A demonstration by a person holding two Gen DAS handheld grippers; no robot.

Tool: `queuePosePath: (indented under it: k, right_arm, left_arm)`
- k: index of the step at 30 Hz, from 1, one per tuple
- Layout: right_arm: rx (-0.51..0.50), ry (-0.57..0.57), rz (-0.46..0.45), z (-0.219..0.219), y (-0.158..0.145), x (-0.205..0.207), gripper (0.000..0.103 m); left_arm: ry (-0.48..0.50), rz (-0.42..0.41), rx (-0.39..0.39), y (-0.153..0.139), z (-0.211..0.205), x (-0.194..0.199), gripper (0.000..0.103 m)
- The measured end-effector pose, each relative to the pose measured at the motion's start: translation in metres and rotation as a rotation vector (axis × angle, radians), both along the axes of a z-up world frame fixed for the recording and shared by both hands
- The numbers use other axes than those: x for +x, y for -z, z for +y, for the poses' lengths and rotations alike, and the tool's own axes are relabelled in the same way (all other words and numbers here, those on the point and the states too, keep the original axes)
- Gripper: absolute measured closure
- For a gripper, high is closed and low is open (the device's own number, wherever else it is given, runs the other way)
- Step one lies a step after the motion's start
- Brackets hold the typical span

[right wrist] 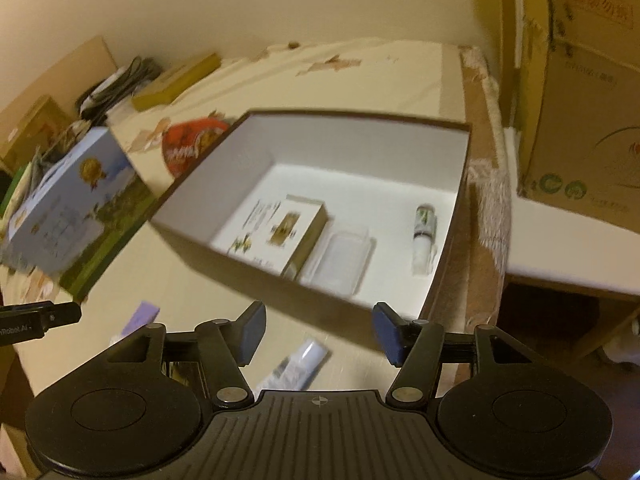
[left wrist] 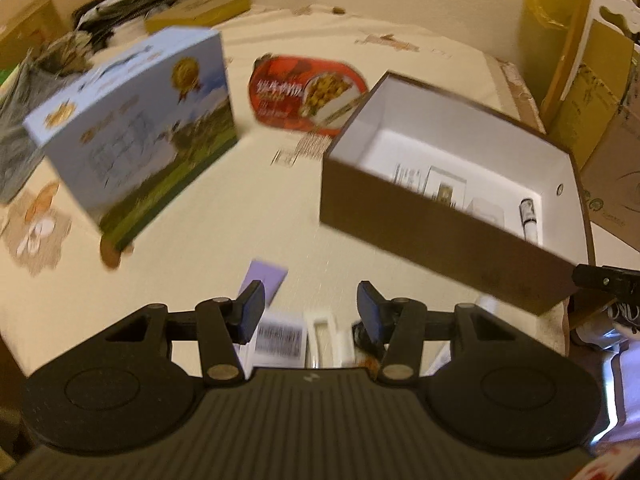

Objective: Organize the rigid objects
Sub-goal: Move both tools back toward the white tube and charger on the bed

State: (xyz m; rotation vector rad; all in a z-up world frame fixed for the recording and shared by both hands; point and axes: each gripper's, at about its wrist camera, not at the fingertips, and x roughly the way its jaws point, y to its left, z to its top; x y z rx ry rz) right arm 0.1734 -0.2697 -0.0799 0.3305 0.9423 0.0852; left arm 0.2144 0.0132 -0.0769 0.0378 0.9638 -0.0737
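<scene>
An open brown box with a white inside stands on the cream tablecloth. In it lie a small gold-and-white carton, a clear plastic case and a small white bottle. My left gripper hangs open over the table in front of the box's near left corner, with nothing between its pads. Under it lie a purple card and a white barcoded packet. My right gripper is open just in front of the box's near wall, above a white tube on the cloth.
A tall blue carton with a meadow picture stands at the left. A red oval food pack lies behind the brown box. Bags and a flat yellow box line the far edge. Cardboard cartons stand past the table's right edge.
</scene>
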Motion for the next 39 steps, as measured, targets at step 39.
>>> queuePosePath:
  k: [39]
  right_arm:
    - [-0.018,-0.099,0.237,0.037,0.085,-0.019,0.046]
  left_arm:
    - [0.003,0.078,0.187,0.084,-0.004,-0.035,0.056]
